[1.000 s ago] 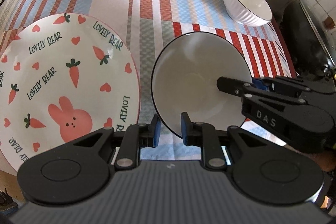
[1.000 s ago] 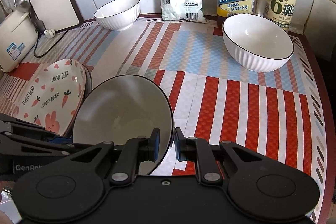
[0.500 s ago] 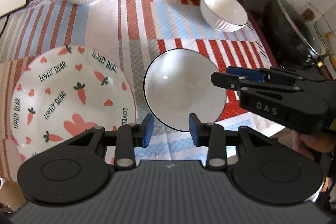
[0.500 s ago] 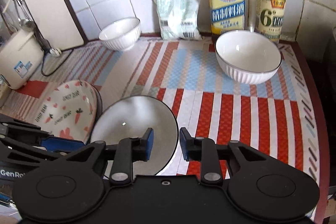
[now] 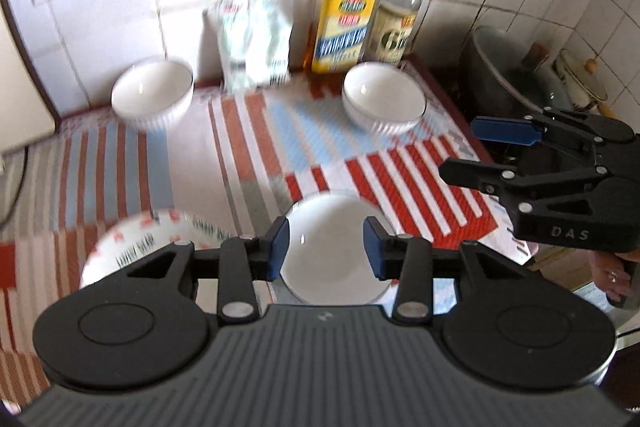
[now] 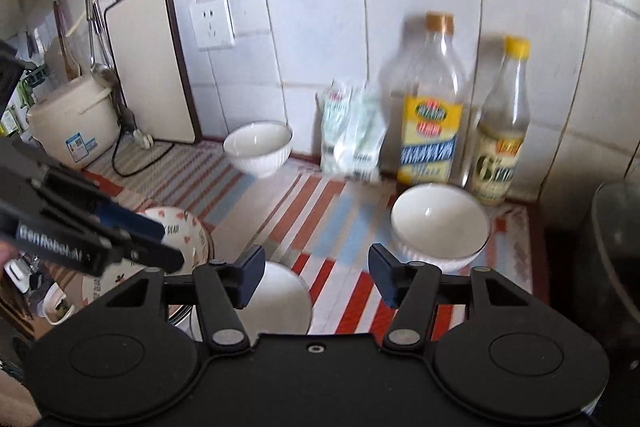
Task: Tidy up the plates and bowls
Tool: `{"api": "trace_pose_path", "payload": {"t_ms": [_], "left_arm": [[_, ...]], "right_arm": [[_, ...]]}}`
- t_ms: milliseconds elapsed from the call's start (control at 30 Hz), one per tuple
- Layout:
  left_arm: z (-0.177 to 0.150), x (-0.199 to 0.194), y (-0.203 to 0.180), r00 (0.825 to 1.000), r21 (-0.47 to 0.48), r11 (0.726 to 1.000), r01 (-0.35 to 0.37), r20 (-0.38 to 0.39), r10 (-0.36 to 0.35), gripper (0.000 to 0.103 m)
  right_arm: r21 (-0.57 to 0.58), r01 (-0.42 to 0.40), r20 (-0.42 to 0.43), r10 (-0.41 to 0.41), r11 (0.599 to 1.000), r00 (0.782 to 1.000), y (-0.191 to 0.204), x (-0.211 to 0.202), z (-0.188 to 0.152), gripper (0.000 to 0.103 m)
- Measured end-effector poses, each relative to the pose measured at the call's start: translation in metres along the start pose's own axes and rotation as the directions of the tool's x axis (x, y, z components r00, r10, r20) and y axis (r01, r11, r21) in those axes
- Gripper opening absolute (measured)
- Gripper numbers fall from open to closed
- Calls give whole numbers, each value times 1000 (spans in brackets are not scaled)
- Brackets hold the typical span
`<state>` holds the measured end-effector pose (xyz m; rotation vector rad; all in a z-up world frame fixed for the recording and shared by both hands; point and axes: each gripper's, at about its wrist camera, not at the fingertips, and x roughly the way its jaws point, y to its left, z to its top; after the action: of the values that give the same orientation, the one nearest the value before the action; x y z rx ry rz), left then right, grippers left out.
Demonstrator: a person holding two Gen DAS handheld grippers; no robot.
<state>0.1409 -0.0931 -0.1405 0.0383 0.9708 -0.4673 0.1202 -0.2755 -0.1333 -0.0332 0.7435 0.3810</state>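
Note:
A plain white plate with a thin dark rim lies flat on the striped cloth, beside a carrot-and-rabbit plate. My left gripper hovers well above the white plate. Its jaws are opening and nothing is between them. My right gripper is also raised over that white plate, jaws opening and holding nothing. Each gripper shows in the other's view: the right gripper at the right, the left gripper over the carrot plate. Two white ribbed bowls stand farther back.
Two bottles and a white bag line the tiled wall. A cutting board and a rice cooker stand at the far left. A dark pot sits past the table's right edge.
Both grippers let go of the tilted white plate, which now lies flat. Both have risen away from the table and their jaws have spread apart.

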Motion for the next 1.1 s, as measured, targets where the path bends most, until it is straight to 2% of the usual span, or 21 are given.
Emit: {"api": "trace_pose_path", "payload": {"t_ms": [100,167,267,300,467,600,700,800,933,1100], "left_arm": [[15,-1,-4,1000,31,1000,5,21,-5,41],[23,-1,-8,999,52,999,5,40,-7,42],[36,5,-14,998,73,997,9,67,-14,56],[39,8,-15,997,71,997,7,79,-13,65],[57,37,-21,995,66,998,25,99,-32,74],[70,70,-23,995,24,999,30,95,-32,75],[78,94,-26,995,5,1000,4,100,-5,75],[87,118,-30,994,15,999,-31,106,29,75],[99,145,-28,996,-27,1000,-2,85,5,73],[105,178,-33,999,-27,999,22,30,-21,72]], "right_arm": [[-3,20,30,-20,1000,999,-8,-6,4,70],[10,38,45,-39,999,998,-14,-8,6,70],[18,57,64,-58,998,996,-24,-7,9,71],[19,62,67,-64,998,996,-28,-7,9,72],[68,72,67,-77,995,995,-58,14,8,74],[146,137,20,-142,980,990,-89,46,-3,74],[213,163,-7,-165,963,986,-110,64,-12,74],[268,153,-16,-155,951,988,-126,77,-18,74],[314,141,-26,-140,939,990,-140,89,-22,74],[332,122,-52,-111,935,992,-147,103,-19,73]]}}
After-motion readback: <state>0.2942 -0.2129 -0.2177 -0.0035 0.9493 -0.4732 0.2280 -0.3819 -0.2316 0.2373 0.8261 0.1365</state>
